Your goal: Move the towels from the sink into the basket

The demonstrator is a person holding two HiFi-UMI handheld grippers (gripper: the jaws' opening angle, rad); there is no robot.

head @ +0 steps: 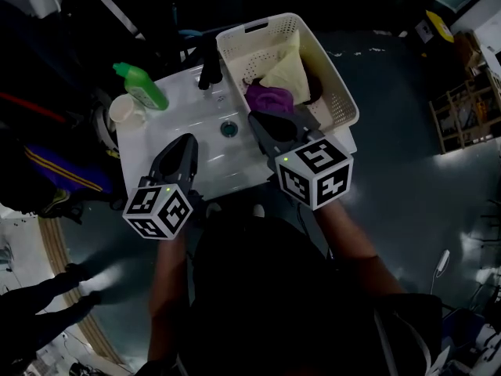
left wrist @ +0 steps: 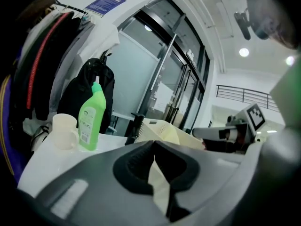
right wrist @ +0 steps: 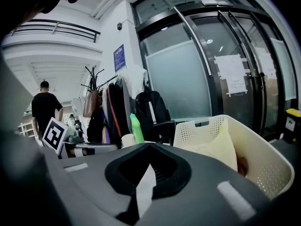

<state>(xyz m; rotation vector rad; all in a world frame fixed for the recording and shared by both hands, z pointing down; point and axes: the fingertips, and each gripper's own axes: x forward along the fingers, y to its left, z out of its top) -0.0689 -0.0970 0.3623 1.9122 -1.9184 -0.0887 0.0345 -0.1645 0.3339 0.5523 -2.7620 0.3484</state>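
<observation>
The white, glossy sink (head: 180, 108) has a shallow rounded basin. A cream plastic basket (head: 337, 92), rectangular with perforated walls and a slot handle, stands at its far right corner. All the towels in sight lie inside the basket. A pale yellow towel (head: 286, 73) leans in soft folds against the far wall. A crumpled purple towel (head: 270, 98) sits at the near left inside. A darker cloth (head: 313, 86) lies to the right, and its colour is hard to read. The right gripper (head: 258, 121) hovers over the sink's right edge, its dark ribbed jaws pressed together on nothing. Their tips are just beside the basket's near wall and close to the purple towel without touching it. The left gripper (head: 187, 142) is above the sink's near left part, well apart from the basket. Its jaws are likewise closed and empty. A green plastic bottle (head: 143, 88) with a tapered neck stands at the far left corner, and a cream cup (head: 125, 110) stands just beside it. A black faucet (head: 207, 70) rises at the far edge, left of the basket. A small round metal drain (head: 228, 128) marks the middle of the basin between the two grippers.
</observation>
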